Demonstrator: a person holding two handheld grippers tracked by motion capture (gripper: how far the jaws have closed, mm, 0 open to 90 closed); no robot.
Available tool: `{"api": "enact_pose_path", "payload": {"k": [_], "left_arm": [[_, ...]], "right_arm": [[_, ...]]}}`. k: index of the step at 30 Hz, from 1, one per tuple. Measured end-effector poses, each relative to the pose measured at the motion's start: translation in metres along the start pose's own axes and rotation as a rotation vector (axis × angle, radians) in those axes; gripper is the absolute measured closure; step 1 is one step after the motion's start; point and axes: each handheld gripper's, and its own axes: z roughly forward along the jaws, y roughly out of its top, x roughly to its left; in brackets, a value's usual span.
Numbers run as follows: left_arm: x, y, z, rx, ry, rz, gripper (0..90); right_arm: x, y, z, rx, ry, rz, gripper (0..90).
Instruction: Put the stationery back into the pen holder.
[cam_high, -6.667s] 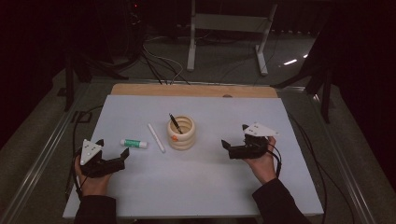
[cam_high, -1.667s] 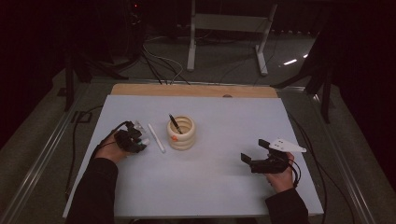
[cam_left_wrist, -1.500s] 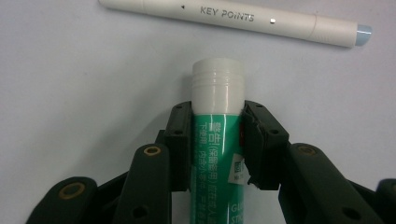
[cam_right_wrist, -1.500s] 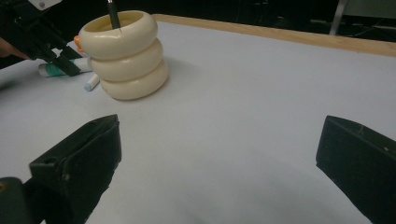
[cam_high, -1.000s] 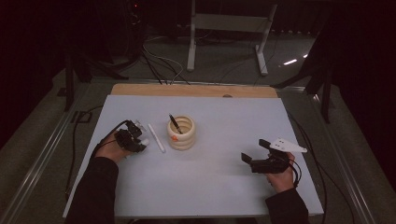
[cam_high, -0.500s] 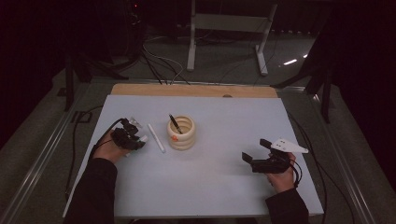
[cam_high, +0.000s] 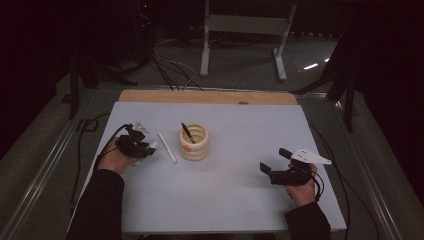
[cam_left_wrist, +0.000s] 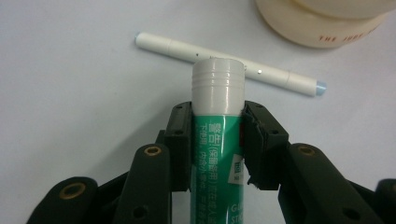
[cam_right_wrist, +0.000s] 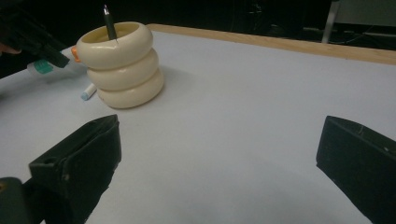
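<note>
**Glue stick in the left gripper, holder off to its right**

The left gripper (cam_high: 141, 148) is clenched on a green glue stick (cam_left_wrist: 217, 140); in the left gripper view the two black jaws press on both sides of the green body, just under the white ribbed cap. The stick's long axis runs straight along the jaws, with the cap pointing forward, away from the hand. It is held near the left edge of the bench (cam_high: 240, 200); from the high view I cannot tell if it is already lifted or if it touches the surface.

The cream ringed holder (cam_high: 194, 142) stands near the middle of the bench, to the right of the left gripper in the high view. A dark pen (cam_high: 187, 133) already leans inside it. Between the gripper and the holder lies a white marker (cam_high: 167, 147), flat on the bench, with its length roughly across the way of the glue stick's cap.

I judge that the coming move is to carry the stick over the marker to the holder's open top and to tip it upright, because now it lies almost level.

The right gripper (cam_high: 274, 166) is released, its jaws wide apart with nothing between them, resting well apart from the holder at the right side of the bench. The left hand is clearly the nearer one.
</note>
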Motion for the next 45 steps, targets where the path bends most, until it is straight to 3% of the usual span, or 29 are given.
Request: {"api": "enact_pose_path", "payload": {"k": [21,45], "left_arm": [[-0.002,0.014,-0.027,-0.156,-0.035,-0.055,66.3],[-0.016,0.039,-0.034,-0.224,-0.077,-0.057,66.3]], "right_arm": [[-0.002,0.0,0.0,0.001,-0.002,0.0,0.4],[-0.002,0.0,-0.001,-0.016,-0.012,-0.006,0.4]]}}
